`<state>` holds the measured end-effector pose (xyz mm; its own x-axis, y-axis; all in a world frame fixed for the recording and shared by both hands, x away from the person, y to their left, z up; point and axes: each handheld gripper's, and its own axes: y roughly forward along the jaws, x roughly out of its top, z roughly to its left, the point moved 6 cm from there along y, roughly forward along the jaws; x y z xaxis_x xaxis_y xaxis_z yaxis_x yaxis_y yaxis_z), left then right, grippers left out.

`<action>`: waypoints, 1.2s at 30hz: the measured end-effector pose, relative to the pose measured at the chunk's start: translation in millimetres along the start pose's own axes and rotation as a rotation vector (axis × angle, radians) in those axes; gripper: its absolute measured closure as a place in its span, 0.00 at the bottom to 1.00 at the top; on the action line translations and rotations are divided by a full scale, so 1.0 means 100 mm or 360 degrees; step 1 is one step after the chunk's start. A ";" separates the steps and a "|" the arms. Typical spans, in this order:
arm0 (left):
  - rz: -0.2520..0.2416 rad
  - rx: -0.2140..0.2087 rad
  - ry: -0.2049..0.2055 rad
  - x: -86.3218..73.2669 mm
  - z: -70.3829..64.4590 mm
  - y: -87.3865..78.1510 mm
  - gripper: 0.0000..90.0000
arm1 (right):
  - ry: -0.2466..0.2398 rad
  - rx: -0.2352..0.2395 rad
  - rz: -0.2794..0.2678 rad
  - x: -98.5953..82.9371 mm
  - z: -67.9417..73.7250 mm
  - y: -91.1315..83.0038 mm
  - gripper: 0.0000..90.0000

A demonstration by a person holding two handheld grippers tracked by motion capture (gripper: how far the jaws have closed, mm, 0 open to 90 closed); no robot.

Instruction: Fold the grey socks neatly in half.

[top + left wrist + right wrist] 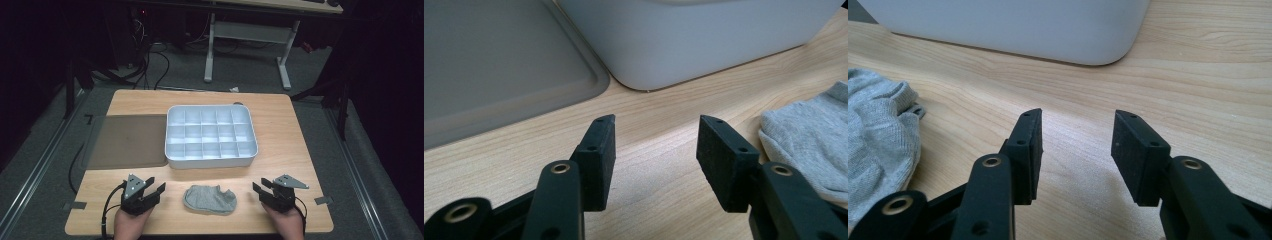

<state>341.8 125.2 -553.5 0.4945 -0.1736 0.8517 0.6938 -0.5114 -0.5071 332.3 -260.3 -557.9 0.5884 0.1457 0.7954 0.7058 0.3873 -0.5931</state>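
Note:
A grey ankle sock [210,199] lies flat on the wooden table near its front edge, between the two grippers. My left gripper [156,185] rests on the table to the sock's left, open and holding nothing. My right gripper [261,186] rests to the sock's right, also open and holding nothing. In the left gripper view the sock [811,140] lies just right of the open left gripper [657,122]. Seen from the right gripper view, the sock [878,135] lies left of the open right gripper [1076,116]. A white compartmented tray [172,150] stands behind the sock.
A grey lid or mat [127,140] lies flat left of the tray, its corner [499,75] close ahead of the left gripper. The tray's white wall [1013,25] stands ahead of the right gripper. Bare wood stretches right of the tray. A desk frame [250,35] stands on the floor beyond the table.

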 end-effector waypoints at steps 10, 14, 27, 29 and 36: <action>0.0015 -0.0065 0.0014 0.00 -0.10 0.00 0.58 | -0.0007 0.0015 -0.0021 0.03 0.08 -0.03 0.58; 0.0011 -0.0112 0.0034 0.02 -0.21 -0.01 0.58 | -0.0031 0.0041 -0.0019 0.04 0.16 -0.05 0.59; 0.0027 -0.0215 0.0133 0.01 -0.56 0.06 0.58 | -0.0085 0.0157 -0.0031 0.07 0.50 -0.09 0.58; 0.0032 -0.0225 0.0144 0.01 -0.59 0.07 0.58 | -0.0096 0.0175 -0.0032 0.07 0.55 -0.09 0.58; 0.0042 -0.0264 0.0142 0.03 -0.69 0.14 0.60 | -0.0139 0.0219 -0.0013 0.06 0.69 -0.07 0.58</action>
<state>316.6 59.8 -549.2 0.4576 -0.2591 0.8506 0.5817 -0.6362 -0.5068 303.8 -199.4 -540.8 0.5421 0.2180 0.8116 0.6464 0.5090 -0.5684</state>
